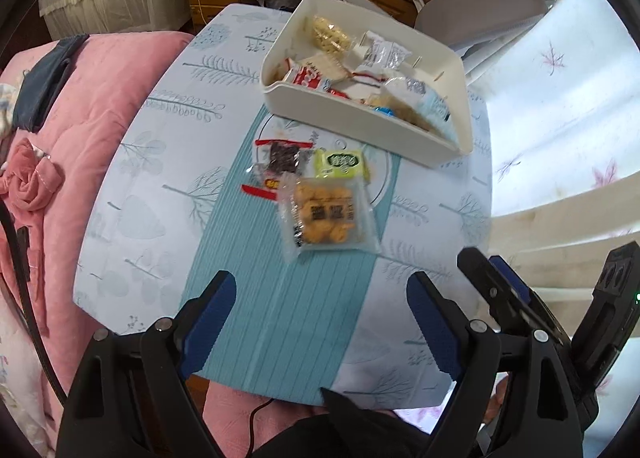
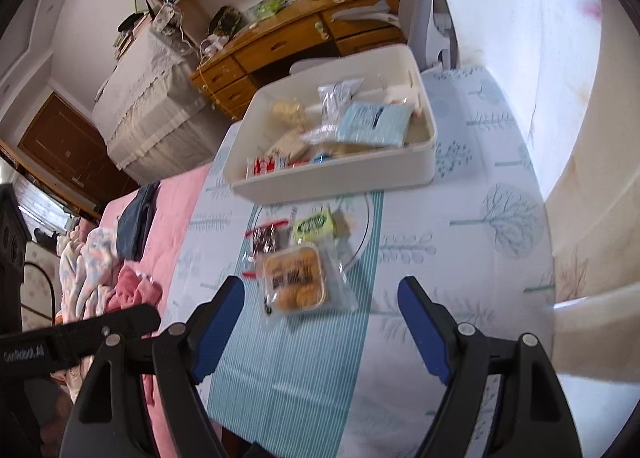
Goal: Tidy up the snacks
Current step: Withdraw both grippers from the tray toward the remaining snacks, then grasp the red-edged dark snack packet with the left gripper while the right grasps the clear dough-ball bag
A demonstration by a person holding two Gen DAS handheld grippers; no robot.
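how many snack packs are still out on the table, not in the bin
3, clustered just in front of the white bin: a clear cookie pack nearest the grippers, a dark snack in a red-edged wrapper behind it, and a yellow-green pack beside that. Something smaller could hide underneath.

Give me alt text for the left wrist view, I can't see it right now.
The open left gripper hangs empty above a small table, where three snack packets lie loose: cookies, a dark red-edged packet and a green one. Behind them a white bin already holds more snacks. The right gripper shows at the lower right.
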